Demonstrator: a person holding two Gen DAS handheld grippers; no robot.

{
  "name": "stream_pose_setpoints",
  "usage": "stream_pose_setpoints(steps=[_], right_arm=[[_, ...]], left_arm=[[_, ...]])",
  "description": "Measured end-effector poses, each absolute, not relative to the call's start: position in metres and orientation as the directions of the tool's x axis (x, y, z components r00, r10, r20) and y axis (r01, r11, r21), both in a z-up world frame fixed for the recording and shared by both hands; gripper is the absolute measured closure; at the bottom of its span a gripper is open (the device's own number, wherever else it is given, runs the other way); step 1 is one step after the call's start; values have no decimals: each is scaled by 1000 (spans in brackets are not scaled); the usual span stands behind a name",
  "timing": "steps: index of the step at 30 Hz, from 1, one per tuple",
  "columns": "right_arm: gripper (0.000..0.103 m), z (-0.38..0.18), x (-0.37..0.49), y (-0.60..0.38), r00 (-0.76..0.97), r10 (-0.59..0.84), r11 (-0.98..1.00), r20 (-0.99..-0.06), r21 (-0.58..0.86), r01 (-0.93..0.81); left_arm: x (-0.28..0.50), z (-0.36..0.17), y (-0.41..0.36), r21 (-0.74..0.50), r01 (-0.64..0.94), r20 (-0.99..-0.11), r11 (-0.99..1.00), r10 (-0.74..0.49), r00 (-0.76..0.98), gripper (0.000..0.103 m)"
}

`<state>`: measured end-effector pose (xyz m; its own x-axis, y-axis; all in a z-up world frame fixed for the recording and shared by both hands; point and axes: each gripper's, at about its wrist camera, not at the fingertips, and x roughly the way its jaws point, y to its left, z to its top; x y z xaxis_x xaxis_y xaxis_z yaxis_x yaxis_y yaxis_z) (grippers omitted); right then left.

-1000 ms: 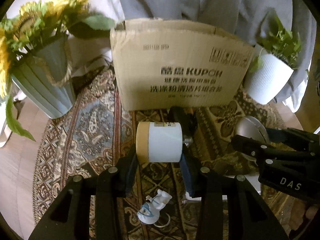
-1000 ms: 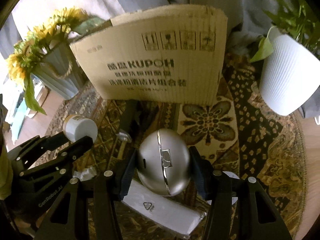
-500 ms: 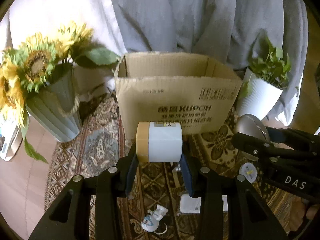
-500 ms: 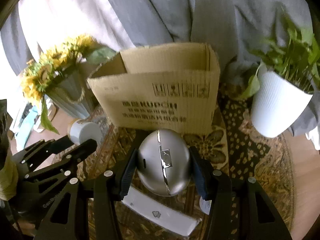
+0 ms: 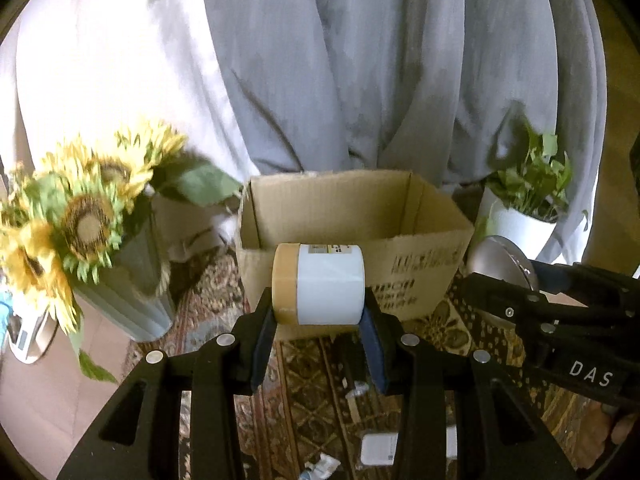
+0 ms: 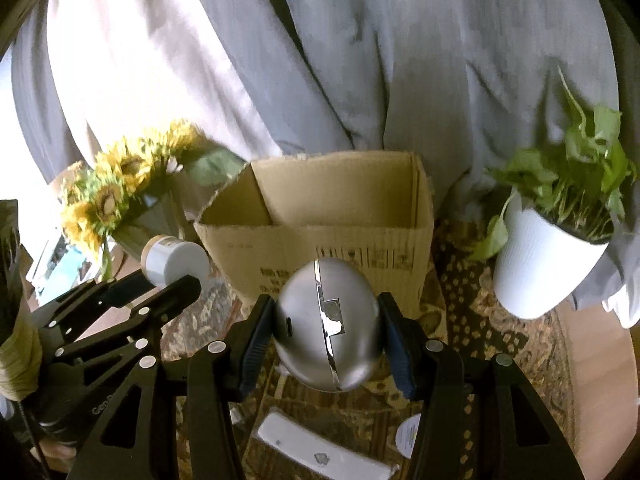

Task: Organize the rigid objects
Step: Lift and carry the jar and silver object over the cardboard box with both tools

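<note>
Field note on my rig. Left gripper: matte black angular linkage arms with triangular cut-outs, round silver screw heads at the joints, blue pads lining the inner fingers. Right gripper: same black frame, silver screws, blue pads. Its side, seen right of my left gripper, carries white letters "DAS". A pale olive sleeve shows behind my left gripper.

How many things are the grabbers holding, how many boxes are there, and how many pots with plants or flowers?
Things held: 2, the white cylinder with a tan end in the left gripper and the silver egg-shaped case in the right gripper
Brown cardboard boxes: 1
Pots: 2, the grey sunflower vase and the white ribbed plant pot
Total: 5
</note>
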<state>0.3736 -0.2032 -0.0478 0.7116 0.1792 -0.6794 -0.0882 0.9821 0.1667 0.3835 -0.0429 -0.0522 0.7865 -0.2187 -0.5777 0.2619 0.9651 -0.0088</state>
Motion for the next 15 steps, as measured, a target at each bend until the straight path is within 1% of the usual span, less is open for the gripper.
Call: stream_pose_setpoints(steps=[15], right_arm=[[50,-10,392,-208,788,165,984,-593,153,-91]], left_arm=[[406,-17,-44,7,275,-507,962,-233,830,63]])
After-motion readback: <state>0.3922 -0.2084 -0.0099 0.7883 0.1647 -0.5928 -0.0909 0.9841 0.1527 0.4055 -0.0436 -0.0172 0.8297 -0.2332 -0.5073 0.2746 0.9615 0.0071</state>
